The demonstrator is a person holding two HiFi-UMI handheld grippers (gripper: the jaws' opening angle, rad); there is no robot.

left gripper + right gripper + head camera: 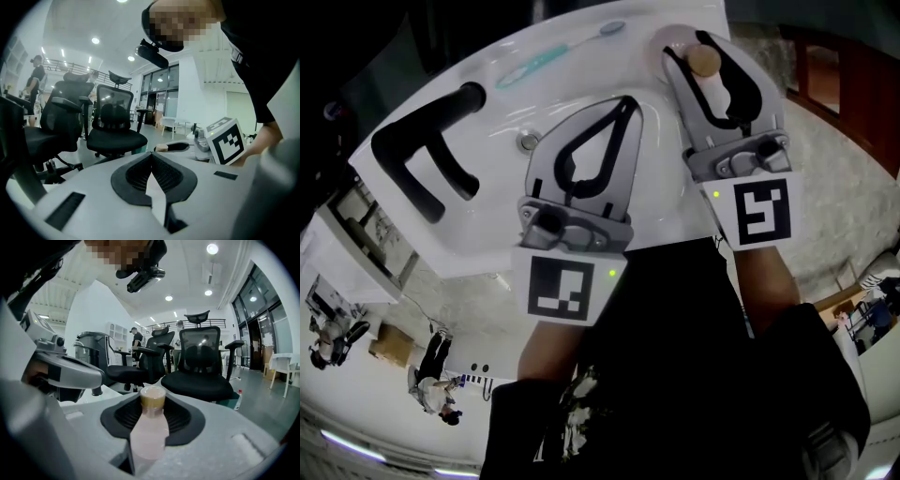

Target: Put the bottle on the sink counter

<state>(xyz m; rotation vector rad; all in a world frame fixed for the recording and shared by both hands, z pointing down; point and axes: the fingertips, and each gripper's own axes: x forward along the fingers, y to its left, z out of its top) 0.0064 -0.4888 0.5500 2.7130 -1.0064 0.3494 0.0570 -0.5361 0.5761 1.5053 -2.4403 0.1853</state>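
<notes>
A pale pink bottle [149, 432] with a tan cap [153, 397] stands between the black pads of my right gripper [153, 404], which is shut on its body. In the head view that gripper [705, 52] holds the bottle [705, 62] over the far right part of the white sink counter [581, 37]. My left gripper [622, 105] hovers over the basin with its jaws shut and nothing in them; its tips meet in the left gripper view [151, 157]. That view also shows the right gripper's marker cube [227, 142].
A black faucet [422, 159] rises at the sink's left. A teal toothbrush [551, 56] lies on the far rim, and the drain [528, 141] sits beside the left gripper. Black office chairs [115, 126] and people stand in the room behind.
</notes>
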